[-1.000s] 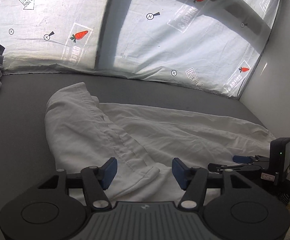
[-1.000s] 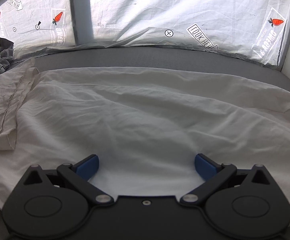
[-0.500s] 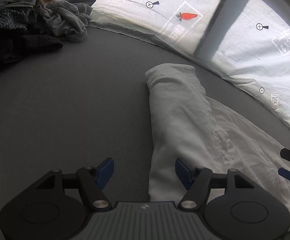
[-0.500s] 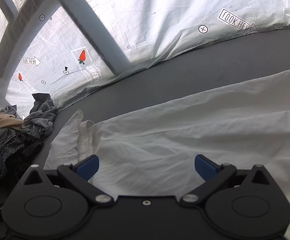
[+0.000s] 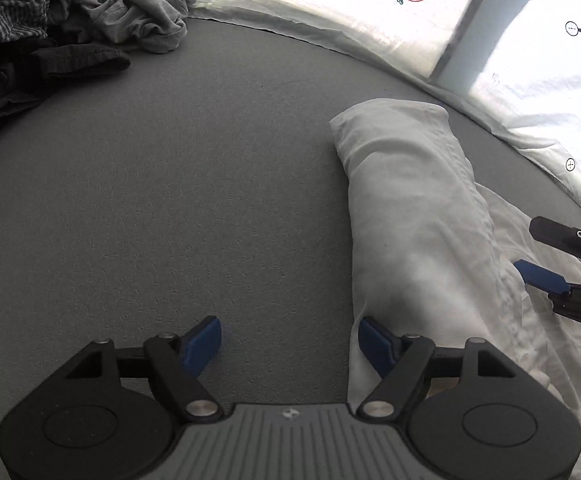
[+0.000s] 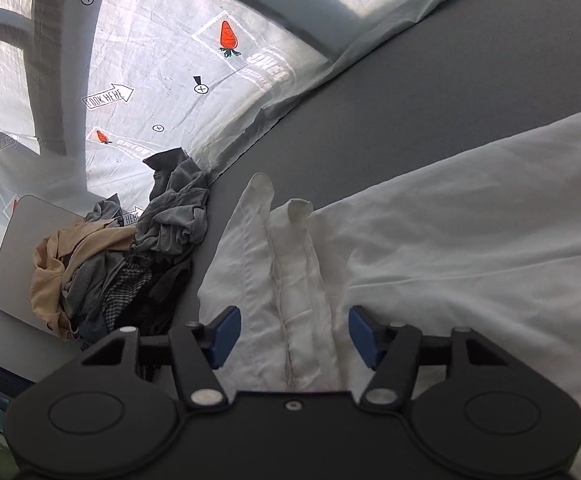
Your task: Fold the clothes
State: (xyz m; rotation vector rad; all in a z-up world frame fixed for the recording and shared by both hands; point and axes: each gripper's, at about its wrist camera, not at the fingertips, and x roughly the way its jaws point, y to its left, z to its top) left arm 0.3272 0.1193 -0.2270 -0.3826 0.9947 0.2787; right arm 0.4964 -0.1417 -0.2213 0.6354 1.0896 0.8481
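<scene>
A white garment lies spread on the grey table, its folded left edge forming a long roll. My left gripper is open and empty, low over the table at the garment's near left corner; its right finger touches the cloth edge. My right gripper is open and empty, just over the garment's hemmed edge strip. The right gripper's blue fingertip also shows in the left wrist view, over the garment.
A pile of grey, black, checked and tan clothes sits at the table's far left, also in the left wrist view. A white sheet printed with carrots hangs behind the table. A pale flat board lies beside the pile.
Both grippers have swung left along the garment toward its folded left edge and the clothes pile. The right gripper's jaws have narrowed somewhat. The garment has not moved.
</scene>
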